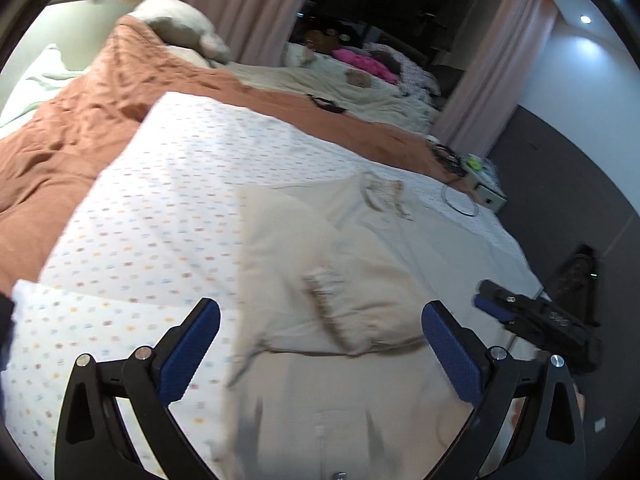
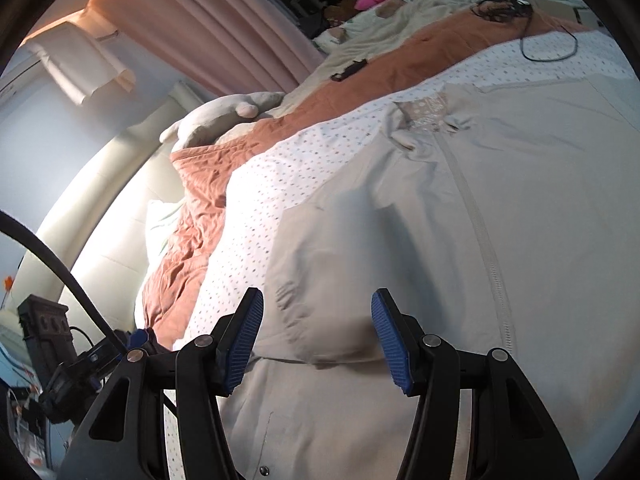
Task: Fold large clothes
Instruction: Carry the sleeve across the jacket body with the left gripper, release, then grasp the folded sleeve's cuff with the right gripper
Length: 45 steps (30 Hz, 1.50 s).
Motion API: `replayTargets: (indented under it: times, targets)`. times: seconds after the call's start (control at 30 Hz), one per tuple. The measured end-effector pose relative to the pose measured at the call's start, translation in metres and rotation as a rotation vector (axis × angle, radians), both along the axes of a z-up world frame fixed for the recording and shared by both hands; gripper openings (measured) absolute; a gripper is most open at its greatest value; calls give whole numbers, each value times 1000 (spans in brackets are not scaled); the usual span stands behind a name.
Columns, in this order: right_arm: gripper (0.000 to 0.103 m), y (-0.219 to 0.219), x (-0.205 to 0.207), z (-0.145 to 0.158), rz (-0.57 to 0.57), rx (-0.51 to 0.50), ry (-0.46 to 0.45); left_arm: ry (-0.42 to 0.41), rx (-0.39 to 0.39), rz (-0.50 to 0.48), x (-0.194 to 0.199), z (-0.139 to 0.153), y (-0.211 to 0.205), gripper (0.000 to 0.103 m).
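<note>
Now left gripper (image 1: 320, 348) wide over beige jacket (image 1: 340, 280), right gripper (image 2: 318, 344) half-spread

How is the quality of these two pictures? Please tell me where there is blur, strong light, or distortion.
Left wrist view: the beige garment near the left gripper is smeared by motion blur; a ceiling lamp glares on the wall. Right wrist view: sharper, but the headboard is overexposed. Both views: fisheye bending and dark corners.

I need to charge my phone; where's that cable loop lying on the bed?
The cable loop lies at the upper right of the right wrist view, on the dotted sheet, at its edge with the orange quilt, beyond the beige garment's collar.
</note>
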State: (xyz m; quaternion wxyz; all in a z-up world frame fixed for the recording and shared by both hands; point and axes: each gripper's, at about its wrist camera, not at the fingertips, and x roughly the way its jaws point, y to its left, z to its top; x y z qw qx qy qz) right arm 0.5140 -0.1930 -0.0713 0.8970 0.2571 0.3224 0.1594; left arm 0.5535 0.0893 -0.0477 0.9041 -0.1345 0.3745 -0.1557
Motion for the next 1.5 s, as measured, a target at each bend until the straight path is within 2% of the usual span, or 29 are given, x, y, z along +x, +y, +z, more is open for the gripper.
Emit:
replayTargets:
  times: [0.07, 0.17, 0.3, 0.4, 0.47, 0.5, 0.67, 0.7, 0.77, 0.8, 0.83, 0.9, 0.93, 1.1, 1.33, 1.43, 1.5]
  targets:
    - [54, 11, 3, -2, 33, -25, -11, 10, 18, 39, -1, -6, 13, 98]
    - [54, 33, 17, -13, 78, -84, 24, 46, 24, 77, -1, -18, 30, 91]
    - [54, 58, 46, -37, 79, -201, 114, 75, 19, 124, -11, -33, 51, 90]
    - [54, 77, 64, -48, 107, -241, 149, 84, 25, 156, -22, -39, 61, 90]
    - [68, 93, 72, -51, 130, -301, 153, 89, 37, 175, -30, -42, 67, 90]
    - [81, 102, 76, -54, 138, -341, 149, 92, 42, 183, -34, -43, 69, 90]
    - [81, 125, 93, -80, 142, -471, 215, 120, 49, 218, -55, -49, 85, 90]
    - [80, 127, 97, -83, 134, -487, 226, 126, 50, 226, -58, -49, 88, 90]
    - [48, 131, 99, -82, 109, -542, 207, 130, 53, 239, -63, -48, 92, 90]
    - [36, 130, 99, -80, 116, -535, 203, 129, 56, 243, -65, -47, 94, 90]
    - [30, 126, 98, -76, 125, -494, 193, 128, 60, 244, -66, -47, 94, 90]
    - [20, 119, 95, -67, 113, -484, 166, 131, 67, 241, -67, -46, 90, 90]
    - [7, 112, 94, -61, 102, -472, 154, 132, 69, 236, -66, -46, 87, 90]
    - [5, 74, 85, -40, 58, -351, 115, 136, 85, 201, -55, -45, 64, 90]
    - [5, -4, 62, -18, -63, -185, 43, 138, 118, 138, -27, -48, 22, 90]
    - [5, -34, 47, -18, -129, -161, 27, 158, 133, 115, -10, -58, 4, 90]
    - [5, -55, 44, -25, -174, -114, 48, 170, 149, 103, 0, -64, -7, 90]
